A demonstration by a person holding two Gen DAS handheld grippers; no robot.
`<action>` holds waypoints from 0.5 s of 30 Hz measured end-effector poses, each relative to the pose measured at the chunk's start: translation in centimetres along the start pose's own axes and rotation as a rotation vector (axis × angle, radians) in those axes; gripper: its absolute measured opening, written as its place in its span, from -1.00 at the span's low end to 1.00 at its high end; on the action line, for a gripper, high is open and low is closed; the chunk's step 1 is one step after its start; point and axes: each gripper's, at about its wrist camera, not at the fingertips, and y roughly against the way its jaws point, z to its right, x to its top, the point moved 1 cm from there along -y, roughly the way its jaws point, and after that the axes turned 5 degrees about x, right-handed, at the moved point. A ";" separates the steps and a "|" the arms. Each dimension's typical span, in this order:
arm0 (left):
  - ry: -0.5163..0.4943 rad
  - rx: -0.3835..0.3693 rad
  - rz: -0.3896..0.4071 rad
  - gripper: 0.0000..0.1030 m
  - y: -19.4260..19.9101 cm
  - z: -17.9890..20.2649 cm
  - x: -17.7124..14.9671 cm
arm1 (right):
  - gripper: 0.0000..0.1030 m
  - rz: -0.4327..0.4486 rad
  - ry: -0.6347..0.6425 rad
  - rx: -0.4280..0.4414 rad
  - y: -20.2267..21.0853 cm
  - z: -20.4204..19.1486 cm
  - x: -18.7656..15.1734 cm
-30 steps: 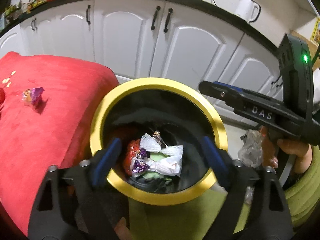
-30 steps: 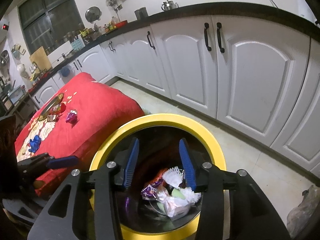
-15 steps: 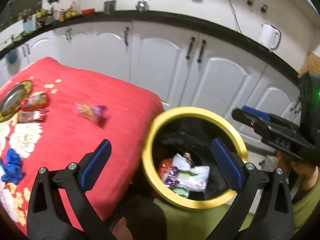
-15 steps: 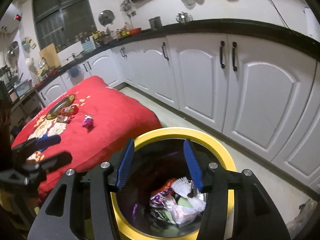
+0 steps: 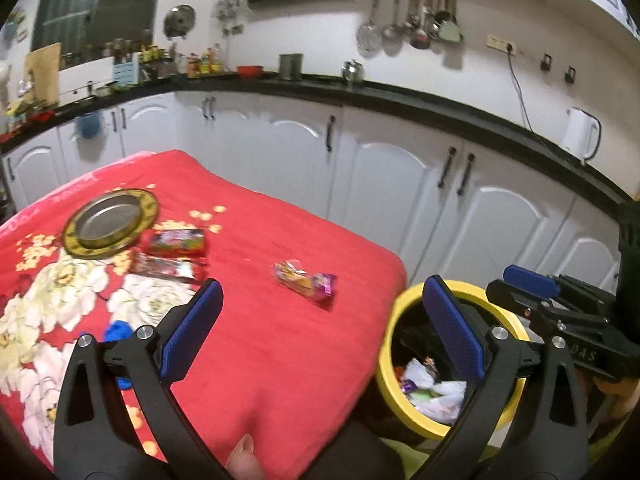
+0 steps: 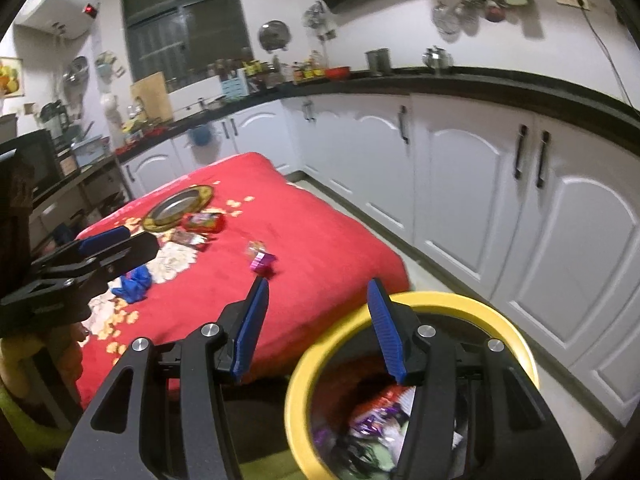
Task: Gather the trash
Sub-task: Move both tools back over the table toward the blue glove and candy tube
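- Gaping wide and empty, left tongs (image 5: 322,322) hover over the red worktop (image 5: 248,344).
- Right tongs (image 6: 318,322) stand narrower, empty, above the bin (image 6: 516,332).
- Wrapper (image 5: 306,280) lies mid-worktop; its print is unreadable.
- "OAS" marks the right tool.

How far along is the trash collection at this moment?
Done: several wrappers lie in the yellow-rimmed bin. In hand: nothing; left gripper and right gripper are open. Left on the red cloth: purple-ended wrapper, two red packets, crumpled blue piece.
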 end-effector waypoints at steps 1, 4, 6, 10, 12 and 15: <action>0.008 0.009 0.006 0.78 0.2 -0.5 0.1 | -0.04 0.000 0.005 0.008 -0.2 -0.3 0.2; 0.025 0.034 0.016 0.78 0.5 -1.9 0.2 | -0.04 0.000 0.027 0.033 -0.9 -1.7 0.9; 0.035 0.050 0.023 0.78 0.7 -2.6 0.1 | -0.04 -0.001 0.038 0.051 -1.5 -2.5 1.2; 0.053 0.091 0.037 0.78 1.1 -4.3 0.1 | -0.04 -0.008 0.061 0.082 -2.8 -4.4 1.9; 0.063 0.108 0.041 0.78 1.3 -5.2 0.0 | -0.04 -0.012 0.072 0.094 -3.3 -5.1 2.1; 0.086 0.133 0.043 0.78 1.4 -6.6 0.0 | -0.04 -0.017 0.094 0.108 -4.5 -6.2 2.6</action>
